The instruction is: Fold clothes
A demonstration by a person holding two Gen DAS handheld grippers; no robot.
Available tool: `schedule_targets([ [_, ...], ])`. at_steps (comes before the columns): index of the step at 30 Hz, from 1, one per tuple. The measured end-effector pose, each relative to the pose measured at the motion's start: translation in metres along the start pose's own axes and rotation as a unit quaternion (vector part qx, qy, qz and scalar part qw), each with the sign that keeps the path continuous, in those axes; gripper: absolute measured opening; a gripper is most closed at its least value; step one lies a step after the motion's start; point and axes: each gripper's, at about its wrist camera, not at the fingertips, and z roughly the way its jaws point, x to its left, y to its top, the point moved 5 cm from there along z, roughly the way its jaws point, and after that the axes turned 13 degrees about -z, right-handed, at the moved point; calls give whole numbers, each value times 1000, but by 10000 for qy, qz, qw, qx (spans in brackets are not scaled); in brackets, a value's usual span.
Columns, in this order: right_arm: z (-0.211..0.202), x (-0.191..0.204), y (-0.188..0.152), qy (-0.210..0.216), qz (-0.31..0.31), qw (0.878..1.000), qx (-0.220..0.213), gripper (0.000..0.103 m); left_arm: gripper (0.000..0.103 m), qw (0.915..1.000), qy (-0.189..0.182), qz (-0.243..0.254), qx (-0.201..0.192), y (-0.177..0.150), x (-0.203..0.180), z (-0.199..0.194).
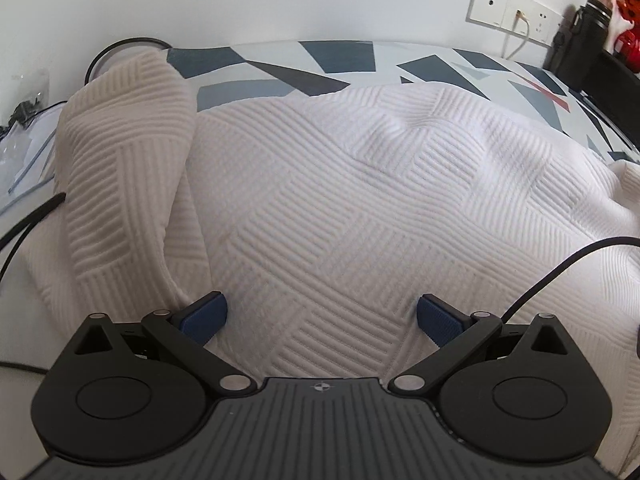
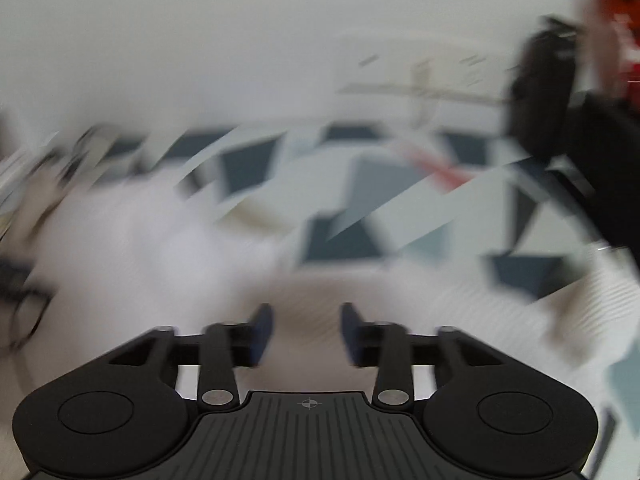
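Table: a glass-topped surface [image 1: 280,56] with a grey, navy and red geometric print carries the whole job; a wall with a socket plate [image 1: 516,12] stands behind it.
Garment: a white ribbed knit top [image 1: 340,184] lies spread flat over most of the table, its body fairly smooth apart from a low bump near the far edge.
Done so far: one sleeve [image 1: 124,152] lies turned in along the left side of the body, ending up by the far edge, which I take as the first fold made.
Left to do: the right side of the garment still runs off towards the table's edge unfolded, and the body has not been doubled over; I judge the task to be in its early part.
Left gripper: the left gripper [image 1: 322,320] hangs over the near part of the garment with its blue pads spread wide apart and nothing between them.
Right gripper: the right gripper [image 2: 306,334] shows its jaws parted by a moderate gap with no cloth between the pads; the view is heavily smeared, so whether it sits over the garment's right edge or the bare table can only be guessed.
Cables: a black cable [image 1: 560,272] trails across the cloth at the right.
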Motion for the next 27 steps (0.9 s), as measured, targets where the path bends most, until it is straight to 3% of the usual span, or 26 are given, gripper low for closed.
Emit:
schedule_targets([
  [2,11,-19,11,-172,31,9998,29,47,103,9999,17,97,-64,7,0,0],
  [3,19,-23,15,-192,-153,9996,160,58,103,9998,25,145,-97,11,0,-1],
  [6,46,-21,18,-105,-831,9951,531,74,103,9991,91,266,-328,30,0,-2],
  [8,57,-15,11,89,-993,9914,844,75,103,9983,120,351,-453,46,2,-2],
  [9,63,-12,8,189,-1066,9891,1002,61,103,9978,141,399,-507,54,2,-1],
  [10,68,-9,4,289,-1138,9863,1160,31,103,9972,166,473,-548,61,3,0],
  [12,68,-7,1,350,-1175,9848,1230,10,103,9954,223,718,-600,72,5,2],
  [16,40,-19,7,91,-949,9928,725,5,103,9859,340,1483,-699,94,5,8],
  [19,21,-26,9,-137,-810,9956,447,5,103,9770,267,2045,-540,108,-3,23],
  [23,22,-31,12,-372,-758,9957,380,4,103,9591,167,2820,-194,115,-22,54],
  [25,28,-30,12,-492,-716,9953,418,4,103,9583,-32,2856,-80,117,-26,66],
  [27,36,-30,11,-597,-634,9951,468,4,99,9665,-325,2543,77,125,-26,73],
])
